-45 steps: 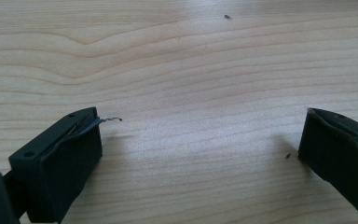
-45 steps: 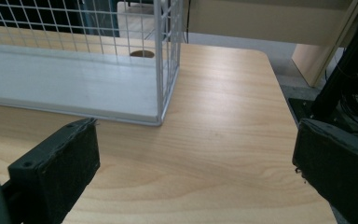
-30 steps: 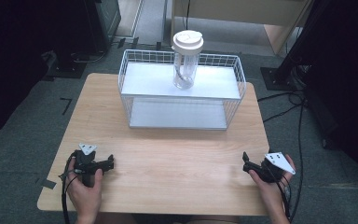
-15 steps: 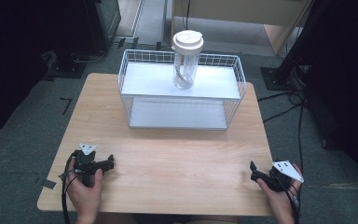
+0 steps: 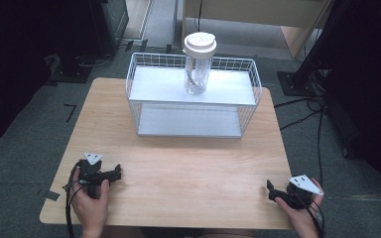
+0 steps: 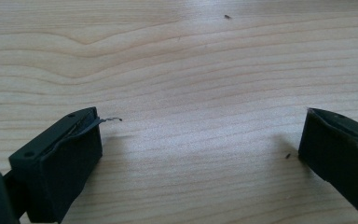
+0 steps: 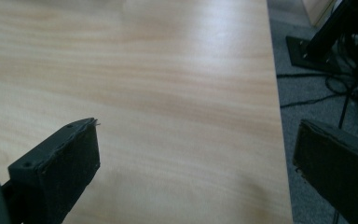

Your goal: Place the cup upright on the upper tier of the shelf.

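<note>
Right gripper (image 5: 274,191) has slid back toward worktop (image 5: 188,168) near edge | left gripper (image 5: 113,173) unmoved | both jaws wide, empty | lidded jar (image 5: 198,69) on wire rack (image 5: 193,96)

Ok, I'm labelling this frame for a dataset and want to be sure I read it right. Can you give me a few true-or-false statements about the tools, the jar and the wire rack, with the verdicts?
1. The clear jar stands upright on the top shelf of the wire rack. True.
2. The jar has no lid. False: a white lid sits on it.
3. The left tool has its jaws spread apart with bare table between them. True.
4. The right tool is shut on the jar. False: its jaws are apart and hold nothing, near the table's right edge.
5. Both tools are close to the rack. False: they sit at the near corners of the table, well short of it.
</note>
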The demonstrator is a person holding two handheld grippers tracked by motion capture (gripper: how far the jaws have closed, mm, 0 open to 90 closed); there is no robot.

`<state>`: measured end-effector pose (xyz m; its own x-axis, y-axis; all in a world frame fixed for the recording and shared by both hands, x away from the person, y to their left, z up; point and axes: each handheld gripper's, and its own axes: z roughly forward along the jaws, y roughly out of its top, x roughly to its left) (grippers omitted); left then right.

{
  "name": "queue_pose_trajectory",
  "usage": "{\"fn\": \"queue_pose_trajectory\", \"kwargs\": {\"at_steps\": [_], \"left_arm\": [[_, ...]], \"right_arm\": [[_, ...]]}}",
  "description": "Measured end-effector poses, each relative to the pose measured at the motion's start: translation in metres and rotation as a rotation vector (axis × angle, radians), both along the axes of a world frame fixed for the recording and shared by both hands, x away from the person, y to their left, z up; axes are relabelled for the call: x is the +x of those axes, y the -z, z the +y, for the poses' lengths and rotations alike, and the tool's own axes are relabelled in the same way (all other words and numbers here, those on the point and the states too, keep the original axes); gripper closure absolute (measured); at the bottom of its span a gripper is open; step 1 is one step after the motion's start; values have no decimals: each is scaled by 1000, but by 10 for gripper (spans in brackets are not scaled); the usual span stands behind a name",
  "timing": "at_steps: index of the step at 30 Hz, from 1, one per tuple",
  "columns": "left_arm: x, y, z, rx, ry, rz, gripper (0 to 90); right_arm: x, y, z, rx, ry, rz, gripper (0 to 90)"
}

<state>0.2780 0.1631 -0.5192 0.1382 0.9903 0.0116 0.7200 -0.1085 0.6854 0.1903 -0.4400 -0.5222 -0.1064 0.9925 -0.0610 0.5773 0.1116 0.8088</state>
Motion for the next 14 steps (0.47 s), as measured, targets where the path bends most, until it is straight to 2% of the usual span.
{"fn": "queue_pose_trajectory", "kwargs": {"at_steps": [5, 8, 14], "left_arm": [[0, 0, 0, 0, 0, 0, 0], [0, 0, 0, 0, 0, 0, 0], [0, 0, 0, 0, 0, 0, 0]], "right_arm": [[-2, 2, 1, -35, -41, 74, 5], [-2, 3, 3, -57, -58, 94, 5], [0, 4, -2, 30, -81, 148, 5]]}}
